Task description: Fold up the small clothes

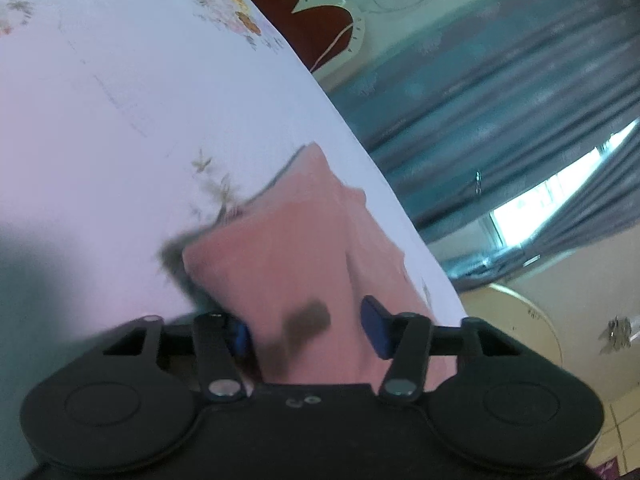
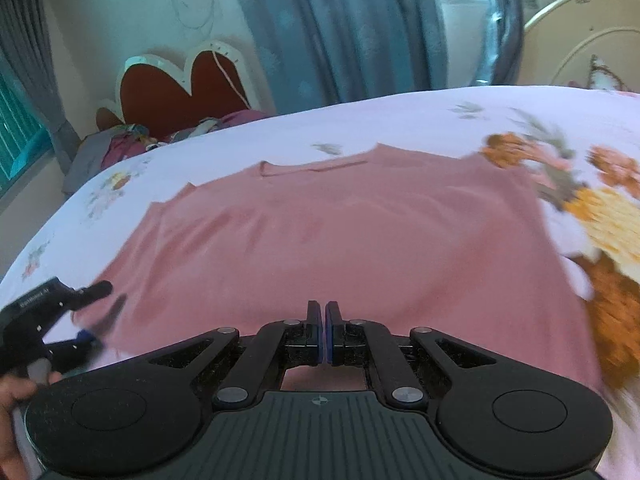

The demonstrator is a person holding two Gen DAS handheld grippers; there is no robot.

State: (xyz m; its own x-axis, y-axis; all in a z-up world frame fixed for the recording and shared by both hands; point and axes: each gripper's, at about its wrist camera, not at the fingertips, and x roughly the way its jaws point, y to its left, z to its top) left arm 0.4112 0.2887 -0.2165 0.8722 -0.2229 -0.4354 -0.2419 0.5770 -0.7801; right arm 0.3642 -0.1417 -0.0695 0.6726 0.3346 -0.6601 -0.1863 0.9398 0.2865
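Pink shirt point(image 2: 332, 236): spread flat on floral bedsheet point(image 2: 400, 120), neckline at far edge, left part folded over.
Left gripper point(image 1: 310, 330): jaws apart, shirt's left edge between blue pads point(image 1: 376, 332); blur, can't tell if pads press on cloth.
Left gripper, right-wrist view: at shirt's near-left corner, hand point(image 2: 16, 396) on the grip.
Right gripper point(image 2: 323, 330): pressed together, nothing visible between pads, above shirt's near hem.
Background: heart-shaped headboard point(image 2: 176, 88), blue curtains point(image 2: 340, 32).
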